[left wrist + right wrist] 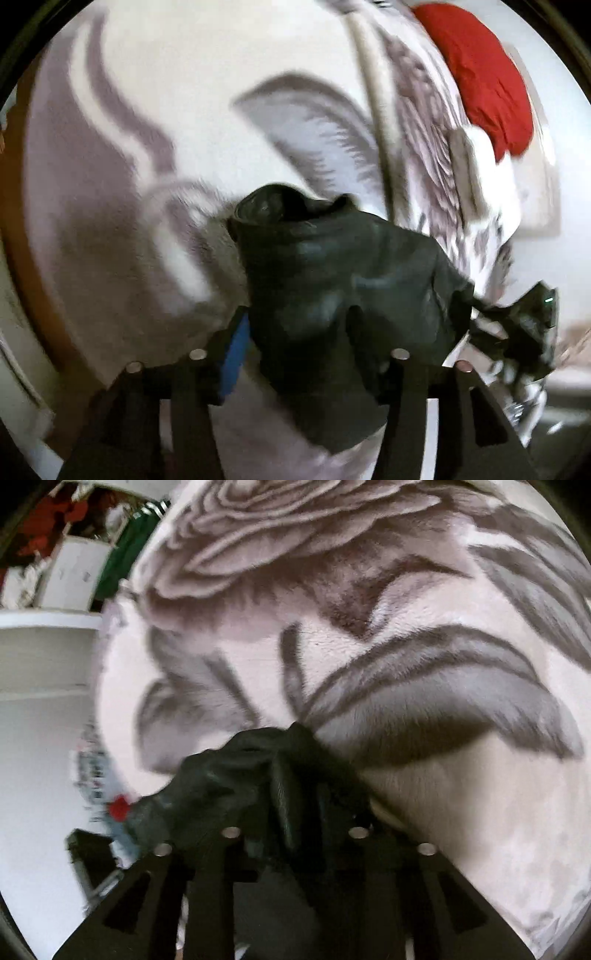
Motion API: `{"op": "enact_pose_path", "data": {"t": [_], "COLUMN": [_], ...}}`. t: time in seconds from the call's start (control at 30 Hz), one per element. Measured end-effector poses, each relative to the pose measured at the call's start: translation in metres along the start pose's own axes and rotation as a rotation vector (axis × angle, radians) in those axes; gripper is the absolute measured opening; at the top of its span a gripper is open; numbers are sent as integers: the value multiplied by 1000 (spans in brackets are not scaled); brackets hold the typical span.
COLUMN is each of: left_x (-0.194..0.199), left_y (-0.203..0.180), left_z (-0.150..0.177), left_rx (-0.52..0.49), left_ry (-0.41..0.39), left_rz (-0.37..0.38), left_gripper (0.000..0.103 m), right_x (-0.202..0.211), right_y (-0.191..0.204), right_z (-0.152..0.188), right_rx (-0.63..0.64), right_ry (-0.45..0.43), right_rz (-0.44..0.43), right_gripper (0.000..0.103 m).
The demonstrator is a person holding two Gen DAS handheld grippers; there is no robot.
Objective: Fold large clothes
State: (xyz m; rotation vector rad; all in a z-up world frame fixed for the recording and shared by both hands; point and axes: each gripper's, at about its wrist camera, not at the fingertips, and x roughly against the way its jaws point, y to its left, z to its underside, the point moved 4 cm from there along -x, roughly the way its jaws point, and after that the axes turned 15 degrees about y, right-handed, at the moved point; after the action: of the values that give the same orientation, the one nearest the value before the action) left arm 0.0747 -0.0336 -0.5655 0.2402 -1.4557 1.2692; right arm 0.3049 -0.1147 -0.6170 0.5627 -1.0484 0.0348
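A dark green-black garment hangs bunched from my left gripper, which is shut on its cloth; one blue pad shows at the left finger. The cloth stretches right to my other gripper, seen at the right edge. In the right wrist view the same dark garment is bunched between the fingers of my right gripper, which is shut on it. Both grippers hold it above a pale blanket with grey flower and leaf print. The views are blurred by motion.
The blanket covers a bed. A red cushion or cloth lies at its far right. A white shelf or cabinet stands left of the bed, with green and red clothes behind it.
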Motion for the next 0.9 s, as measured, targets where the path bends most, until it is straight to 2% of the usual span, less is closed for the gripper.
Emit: {"op": "enact_pose_path", "data": {"t": [0.03, 0.07, 0.13, 0.2, 0.23, 0.33, 0.4, 0.47, 0.57, 0.63, 0.8, 0.9], "left_x": [9, 15, 19, 15, 11, -21, -52, -74, -82, -82, -86, -84], "left_y": [-7, -16, -35, -54, -56, -63, -53, -43, -37, -37, -37, -39], "left_z": [4, 7, 7, 2, 0, -25, -42, -54, -59, -59, -69, -66], "left_rx": [-35, -72, -139, -222, -251, -336, -372, -382, -432, -461, -487, -511], "left_ry": [-9, -19, -40, -69, -75, -51, 14, 88, 118, 140, 193, 203], "left_rz": [-37, -89, -172, -242, -257, -308, -367, -369, -346, -339, -298, -299], "left_gripper": [52, 52, 52, 52, 52, 51, 51, 49, 49, 49, 49, 49], "right_x": [10, 21, 43, 52, 53, 32, 2, -24, -44, -56, -82, -85], "right_y": [-2, -5, -10, -17, -21, -27, -29, -31, -33, -35, -44, -47], "right_z": [4, 12, 41, 74, 89, 124, 129, 124, 111, 104, 84, 83], "right_rx": [-8, -14, -43, -90, -111, -170, -210, -240, -290, -332, -453, -485], "right_ry": [-23, -53, -123, -157, -168, -138, -80, -43, -58, -30, 1, -8], "right_rz": [-5, -6, -20, -82, -106, -130, -136, -87, 14, 60, 123, 122], "right_gripper": [53, 58, 58, 58, 57, 35, 34, 30, 25, 25, 26, 26]}}
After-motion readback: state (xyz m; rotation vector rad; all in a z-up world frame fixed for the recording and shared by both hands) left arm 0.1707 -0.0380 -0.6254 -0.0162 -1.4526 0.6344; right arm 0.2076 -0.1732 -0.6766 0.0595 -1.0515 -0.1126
